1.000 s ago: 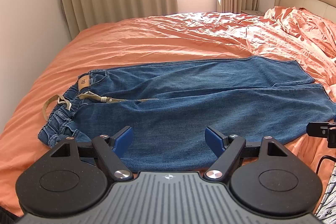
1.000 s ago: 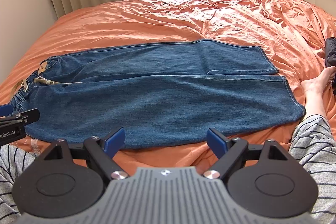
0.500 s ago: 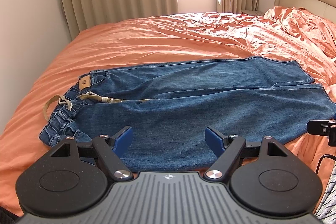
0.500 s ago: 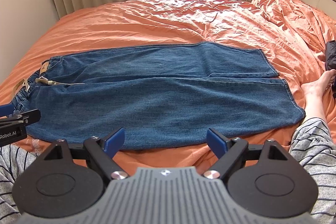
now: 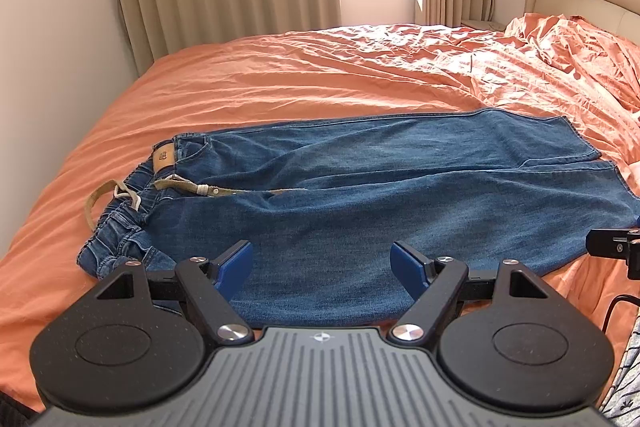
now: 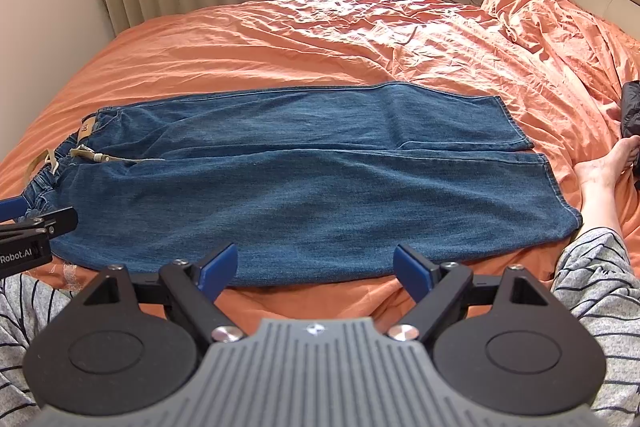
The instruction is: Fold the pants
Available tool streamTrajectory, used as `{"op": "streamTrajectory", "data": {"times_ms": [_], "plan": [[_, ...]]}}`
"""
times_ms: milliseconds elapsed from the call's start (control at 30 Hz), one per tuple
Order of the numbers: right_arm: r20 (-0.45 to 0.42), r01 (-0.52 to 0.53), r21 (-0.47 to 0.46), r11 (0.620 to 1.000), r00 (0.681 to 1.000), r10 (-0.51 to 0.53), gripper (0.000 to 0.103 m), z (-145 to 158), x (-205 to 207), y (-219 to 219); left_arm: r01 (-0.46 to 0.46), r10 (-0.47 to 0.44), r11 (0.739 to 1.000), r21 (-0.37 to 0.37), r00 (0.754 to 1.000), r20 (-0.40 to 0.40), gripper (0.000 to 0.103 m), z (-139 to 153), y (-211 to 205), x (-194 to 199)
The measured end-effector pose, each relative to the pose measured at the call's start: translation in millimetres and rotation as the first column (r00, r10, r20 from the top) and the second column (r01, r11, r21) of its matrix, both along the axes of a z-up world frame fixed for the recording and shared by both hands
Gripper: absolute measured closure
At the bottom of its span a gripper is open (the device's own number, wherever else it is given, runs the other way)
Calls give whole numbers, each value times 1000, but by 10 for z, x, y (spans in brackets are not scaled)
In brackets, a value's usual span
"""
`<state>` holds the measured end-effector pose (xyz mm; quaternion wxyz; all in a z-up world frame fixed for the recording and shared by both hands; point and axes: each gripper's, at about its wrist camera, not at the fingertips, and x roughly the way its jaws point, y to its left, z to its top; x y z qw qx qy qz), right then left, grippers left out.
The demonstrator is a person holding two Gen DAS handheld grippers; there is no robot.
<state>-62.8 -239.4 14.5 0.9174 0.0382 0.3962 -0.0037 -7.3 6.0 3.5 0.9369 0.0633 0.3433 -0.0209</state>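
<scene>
- Blue denim pants (image 5: pixel 360 195), centre of frame on orange bed sheet (image 5: pixel 320 75): flat, legs side by side, waistband (image 5: pixel 132 211) at left, hems at right.
- Likely heavy, soft, non-slippery; limp when lifted. Best gripped at near waistband corner and near hem (image 6: pixel 560 203).
- Left gripper (image 5: pixel 320 263), lower centre: fingers spread, empty, poised above near leg edge.
- Right gripper (image 6: pixel 316 263), lower centre: likewise spread, empty, just short of cloth.
- Striped sleeve (image 6: pixel 600 275), lower right.

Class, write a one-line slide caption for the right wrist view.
Open right tool hovers before blue jeans spread flat on an orange bed.
</scene>
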Motion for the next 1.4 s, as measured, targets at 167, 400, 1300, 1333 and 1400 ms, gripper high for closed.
{"op": "streamTrajectory", "data": {"times_ms": [167, 400, 1300, 1333, 1400], "plan": [[-1, -2, 0, 1000, 1000, 2, 21, 7, 7, 10, 0, 1, 1000, 2, 1000, -2, 12, -4, 4, 6], [-5, -7, 3, 1000, 1000, 7, 21, 12, 11, 26, -1, 1, 1000, 2, 1000, -6, 12, -12, 24, 6], [79, -122, 16, 992, 990, 120, 21, -87, 164, -40, 58, -58, 998, 12, 998, -13, 15, -82, 255, 191], [93, -139, 15, 990, 986, 137, 21, -116, 215, -47, 68, -68, 998, 9, 998, -9, 16, -92, 333, 242], [105, -170, 7, 985, 980, 168, 21, -191, 348, -60, 61, -60, 998, 8, 998, -18, 26, -113, 516, 370]]}}
